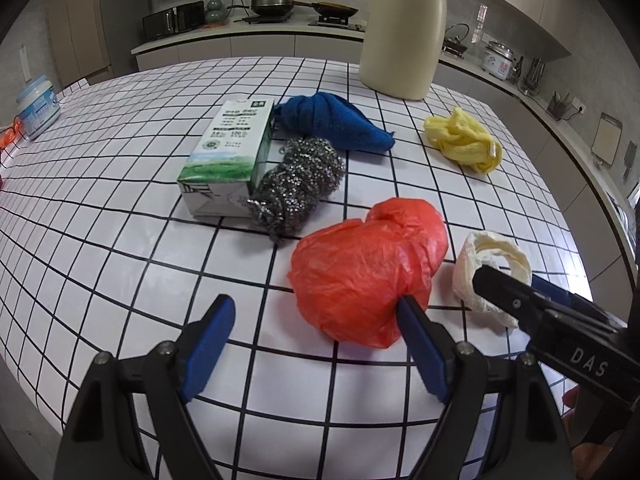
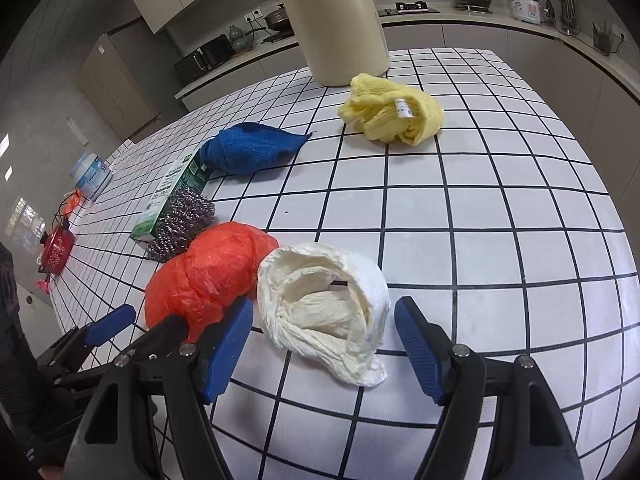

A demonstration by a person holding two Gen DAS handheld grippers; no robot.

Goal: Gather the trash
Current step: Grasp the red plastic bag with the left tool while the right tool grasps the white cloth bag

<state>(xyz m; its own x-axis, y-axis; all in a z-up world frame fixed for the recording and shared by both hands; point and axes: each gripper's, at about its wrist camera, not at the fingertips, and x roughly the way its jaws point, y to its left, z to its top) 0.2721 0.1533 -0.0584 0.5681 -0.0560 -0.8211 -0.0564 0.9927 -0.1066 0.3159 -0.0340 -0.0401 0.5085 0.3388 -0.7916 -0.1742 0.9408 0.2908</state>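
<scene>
here the table (image 1: 120, 280) has a white cloth with a black grid. at its far edge stands a big cream jug (image 1: 404, 32). the carton (image 1: 228, 152) lies on its side, green and white, with small print too blurred to read. a steel scrubber (image 1: 296, 188) touches it, and a blue rag (image 1: 336, 120) is just behind. the red bag (image 1: 368, 272), crumpled, lies beside the white paper (image 2: 324, 308). a yellow rag (image 2: 392, 112) has a small label, not readable. a jar (image 1: 38, 108) stands far left. the left gripper (image 1: 316, 348) has jaws apart, one pad against the bag. the right gripper (image 2: 324, 344), marked "das", has jaws apart around the paper, not pressing it.
</scene>
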